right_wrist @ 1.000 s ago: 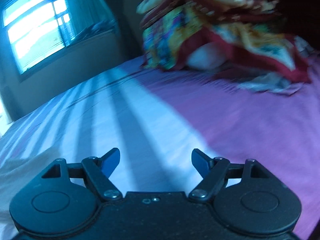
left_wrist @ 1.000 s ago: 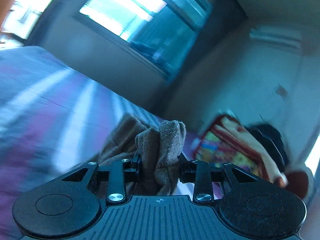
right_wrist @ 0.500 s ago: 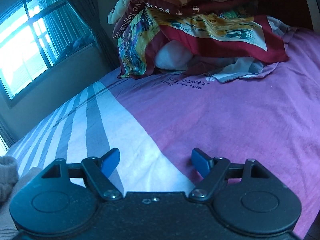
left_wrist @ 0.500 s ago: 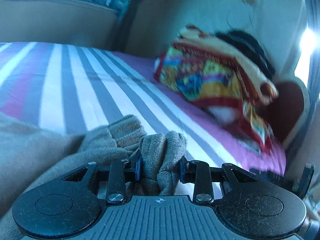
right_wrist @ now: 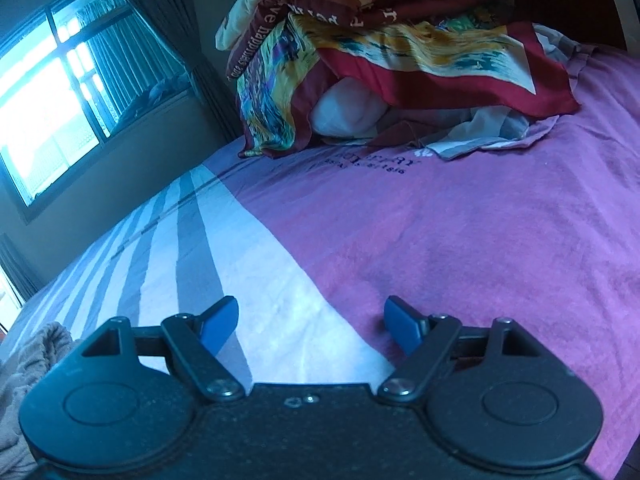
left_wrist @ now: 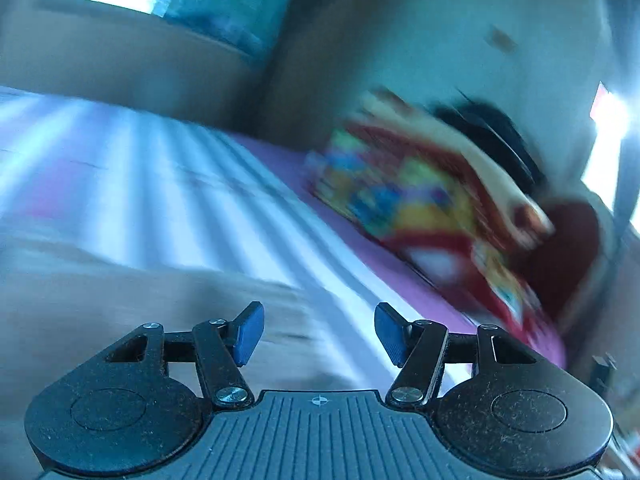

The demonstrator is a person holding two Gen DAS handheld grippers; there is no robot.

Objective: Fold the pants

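The grey-brown pants [left_wrist: 132,304] lie on the bed under and to the left of my left gripper [left_wrist: 319,334], blurred by motion. My left gripper is open and empty, just above the cloth. In the right wrist view a bunched edge of the pants [right_wrist: 28,364] shows at the far left. My right gripper [right_wrist: 310,326] is open and empty, hovering over the bedsheet [right_wrist: 440,240] to the right of the pants.
The bed has a striped white and grey part [right_wrist: 168,256] and a purple part. A pile of colourful blankets [right_wrist: 380,60] lies at the head of the bed, also in the left wrist view [left_wrist: 432,196]. A window [right_wrist: 52,92] and wall stand beyond.
My left gripper has opened and let go of the pants, which now lie on the bed. My right gripper has stayed open and shifted only slightly.
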